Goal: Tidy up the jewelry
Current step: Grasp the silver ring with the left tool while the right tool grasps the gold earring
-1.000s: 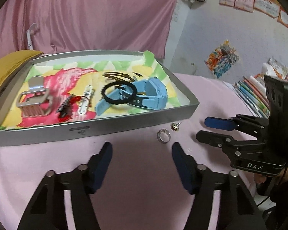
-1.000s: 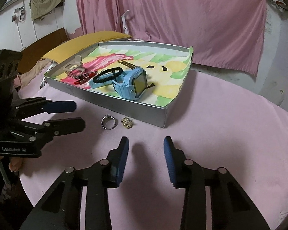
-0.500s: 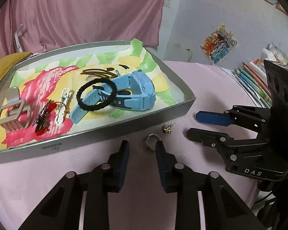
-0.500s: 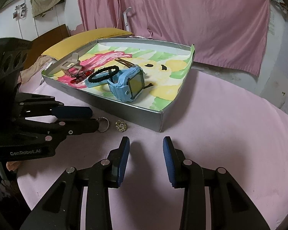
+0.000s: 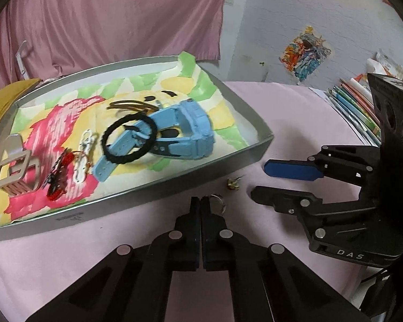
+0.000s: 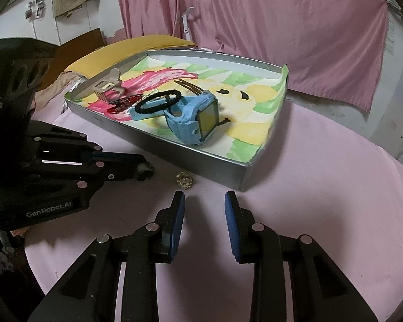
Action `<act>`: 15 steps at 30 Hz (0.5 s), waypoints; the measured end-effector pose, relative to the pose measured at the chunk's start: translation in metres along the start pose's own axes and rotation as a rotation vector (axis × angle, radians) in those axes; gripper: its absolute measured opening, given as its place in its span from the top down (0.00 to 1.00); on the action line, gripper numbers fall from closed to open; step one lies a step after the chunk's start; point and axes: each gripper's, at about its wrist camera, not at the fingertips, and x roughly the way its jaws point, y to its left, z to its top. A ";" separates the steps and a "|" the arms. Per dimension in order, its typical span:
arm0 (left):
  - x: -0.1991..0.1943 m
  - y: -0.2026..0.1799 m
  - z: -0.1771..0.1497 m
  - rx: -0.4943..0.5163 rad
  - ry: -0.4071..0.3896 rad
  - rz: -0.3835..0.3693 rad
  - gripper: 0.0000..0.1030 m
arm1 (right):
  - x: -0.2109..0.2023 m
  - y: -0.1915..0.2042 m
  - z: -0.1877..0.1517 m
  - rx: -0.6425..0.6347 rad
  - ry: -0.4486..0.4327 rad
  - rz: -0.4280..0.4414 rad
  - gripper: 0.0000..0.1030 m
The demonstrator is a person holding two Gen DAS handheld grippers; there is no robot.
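Currently the left gripper (image 5: 200,204) has its jaws pressed together, having just been closing, and the ring (image 5: 218,200) sits at its tips; in the right wrist view the ring appears pinched at the end of the closed fingers, though the contact itself is too small to confirm. The ring lies on the pink cloth (image 5: 295,112) just outside the near wall of the tray (image 5: 158,187), so a low, downward-tilted approach suits a thin band that lies flat. The right gripper (image 6: 204,206) hovers with its jaws partly open and has been narrowing slightly; nothing is between them. It points toward the gold earring (image 6: 184,180), which rests on the cloth beside the tray wall and just ahead of the fingertips, probably as the next item. Inside the tray lie a blue watch (image 5: 185,131), a black hair tie (image 5: 129,139), a clip (image 5: 13,166) and smaller pieces, grouped on the patterned liner. The likely step in hand is lifting the ring into the tray; a band this thin may slip from flat pads.
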 end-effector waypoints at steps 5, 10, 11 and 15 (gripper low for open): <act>-0.002 0.007 -0.002 -0.017 0.005 -0.008 0.99 | 0.002 0.002 0.002 -0.001 -0.002 0.008 0.74; -0.002 0.007 -0.003 -0.019 0.002 -0.018 0.99 | 0.005 0.006 0.003 -0.010 0.006 0.014 0.80; -0.002 0.007 -0.003 -0.020 0.003 -0.020 0.99 | 0.006 0.006 0.003 -0.009 0.005 0.015 0.80; -0.006 0.008 -0.007 -0.021 0.002 -0.030 0.99 | 0.007 0.006 0.005 -0.008 0.005 0.020 0.80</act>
